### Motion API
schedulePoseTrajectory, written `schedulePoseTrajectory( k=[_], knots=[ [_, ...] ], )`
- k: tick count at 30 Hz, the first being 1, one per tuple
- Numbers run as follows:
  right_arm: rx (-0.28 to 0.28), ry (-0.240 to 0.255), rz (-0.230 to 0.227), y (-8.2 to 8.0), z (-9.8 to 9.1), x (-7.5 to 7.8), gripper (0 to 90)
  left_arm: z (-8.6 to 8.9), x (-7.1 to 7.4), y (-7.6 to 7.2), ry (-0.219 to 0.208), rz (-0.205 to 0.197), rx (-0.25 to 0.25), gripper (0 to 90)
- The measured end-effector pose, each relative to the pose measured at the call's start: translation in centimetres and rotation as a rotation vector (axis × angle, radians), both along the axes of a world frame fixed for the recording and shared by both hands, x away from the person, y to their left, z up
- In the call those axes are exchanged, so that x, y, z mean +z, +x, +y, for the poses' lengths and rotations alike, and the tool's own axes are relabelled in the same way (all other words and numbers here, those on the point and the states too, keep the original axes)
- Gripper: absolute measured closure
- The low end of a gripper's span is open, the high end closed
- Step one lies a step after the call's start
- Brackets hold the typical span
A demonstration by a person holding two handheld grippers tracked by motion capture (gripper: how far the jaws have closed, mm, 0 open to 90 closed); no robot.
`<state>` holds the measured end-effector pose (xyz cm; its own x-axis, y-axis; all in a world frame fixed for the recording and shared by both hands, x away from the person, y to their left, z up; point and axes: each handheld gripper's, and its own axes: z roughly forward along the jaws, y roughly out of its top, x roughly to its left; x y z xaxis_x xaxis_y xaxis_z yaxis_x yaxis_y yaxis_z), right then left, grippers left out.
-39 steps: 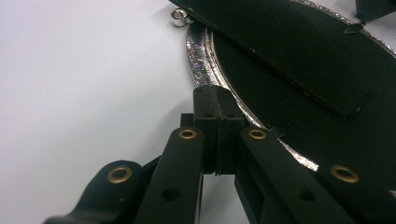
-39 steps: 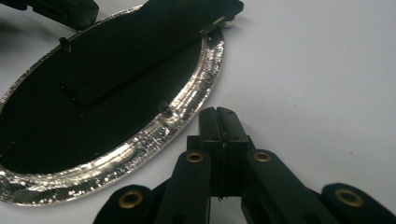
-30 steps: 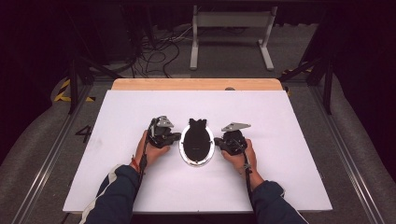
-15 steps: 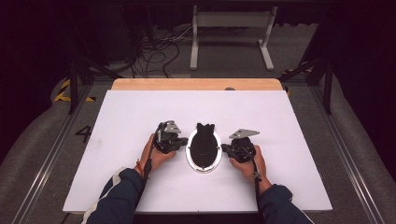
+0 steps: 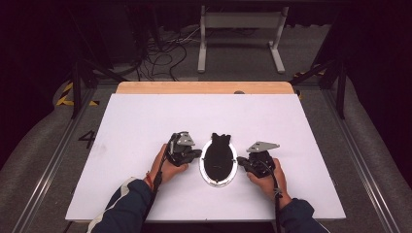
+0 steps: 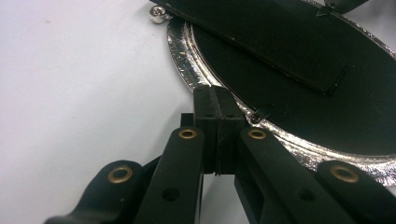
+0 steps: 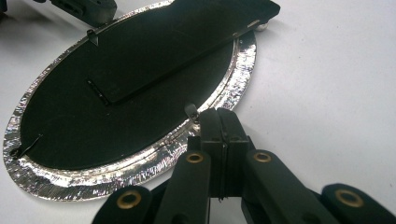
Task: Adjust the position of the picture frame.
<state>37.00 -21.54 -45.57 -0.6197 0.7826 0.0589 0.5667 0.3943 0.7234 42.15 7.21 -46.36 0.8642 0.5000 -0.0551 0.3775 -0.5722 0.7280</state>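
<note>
Both hands had drawn nearer the person, frame between them. On the white bench [image 5: 145,121] lay an oval picture frame [image 5: 218,158], back upward. Left gripper [image 5: 194,154] and right gripper [image 5: 241,164] flanked its silver rim, jaws pressed together, empty. Turning a small backing clip [image 7: 190,111] seemed next.

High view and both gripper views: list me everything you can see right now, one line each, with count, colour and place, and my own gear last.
Oval picture frame: one, silver rim, black back facing up, lying flat near the table's front centre.
Stand leg: one, black strip lying along the frame's back.
Turn clips: at least three, small, dark, spaced round the rim.
Table: one, white top with a wooden far edge.
Metal stand: one, pale grey, on the floor beyond the table.
Cables: several, dark, on the floor at far left.
Left hand-held gripper: one, black, shut, tips at the frame's left rim.
Right hand-held gripper: one, black, shut, tips at the right rim.
</note>
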Motion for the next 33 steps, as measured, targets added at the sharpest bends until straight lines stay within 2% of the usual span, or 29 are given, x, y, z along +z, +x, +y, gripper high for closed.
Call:
schedulePoseTrajectory(
  k=[2, 5, 8, 10, 17, 20, 22, 24, 26, 28, 29, 31, 33],
  knots=[
    [-0.003, 0.003, -0.001, -0.2, -0.1, 0.0, 90.0, -0.1, 0.0, -0.2, 0.003, -0.007, 0.000, 90.0],
    [-0.005, -0.006, -0.007, -0.4, -0.2, 0.0, 90.0, -0.2, 0.0, -0.5, -0.002, 0.007, -0.001, 90.0],
    [0.002, -0.006, -0.009, -0.6, -0.3, 0.0, 90.0, -0.4, 0.1, -0.8, 0.016, -0.011, -0.015, 90.0],
    [-0.001, -0.001, -0.004, -0.7, -0.5, 0.0, 90.0, -0.4, 0.0, -0.9, 0.007, -0.008, -0.014, 90.0],
    [0.022, -0.024, -0.022, -0.7, -0.5, 0.0, 90.0, -0.3, 0.0, -0.8, 0.001, -0.011, -0.026, 90.0],
    [0.035, -0.047, -0.038, -0.8, -0.3, 0.0, 90.0, -0.4, 0.1, -1.0, 0.020, -0.031, -0.040, 89.8],
    [0.052, -0.069, -0.053, -0.9, -0.3, 0.0, 90.0, -0.1, 0.4, -1.2, -0.016, -0.026, -0.046, 87.1],
    [0.068, -0.077, -0.061, -1.0, -0.3, 0.0, 90.0, 0.1, 0.8, -1.3, -0.010, -0.056, -0.044, 86.6],
    [0.082, -0.067, -0.068, -1.1, -0.3, 0.2, 89.9, 0.5, 1.2, -1.5, -0.025, -0.065, -0.042, 84.7],
    [0.083, -0.072, -0.080, -1.2, -0.2, 0.3, 89.6, 0.6, 1.3, -1.6, -0.024, -0.074, -0.048, 84.2],
    [0.085, -0.070, -0.082, -1.2, -0.2, 0.4, 89.4, 1.0, 1.6, -1.9, -0.021, -0.097, -0.049, 84.0],
    [0.084, -0.064, -0.084, -1.2, -0.3, 0.5, 89.4, 1.2, 1.8, -2.0, -0.025, -0.104, -0.050, 83.2],
    [0.081, -0.057, -0.092, -1.3, -0.5, 0.8, 89.0, 1.6, 2.1, -2.3, -0.022, -0.127, -0.049, 81.6]
  ],
)
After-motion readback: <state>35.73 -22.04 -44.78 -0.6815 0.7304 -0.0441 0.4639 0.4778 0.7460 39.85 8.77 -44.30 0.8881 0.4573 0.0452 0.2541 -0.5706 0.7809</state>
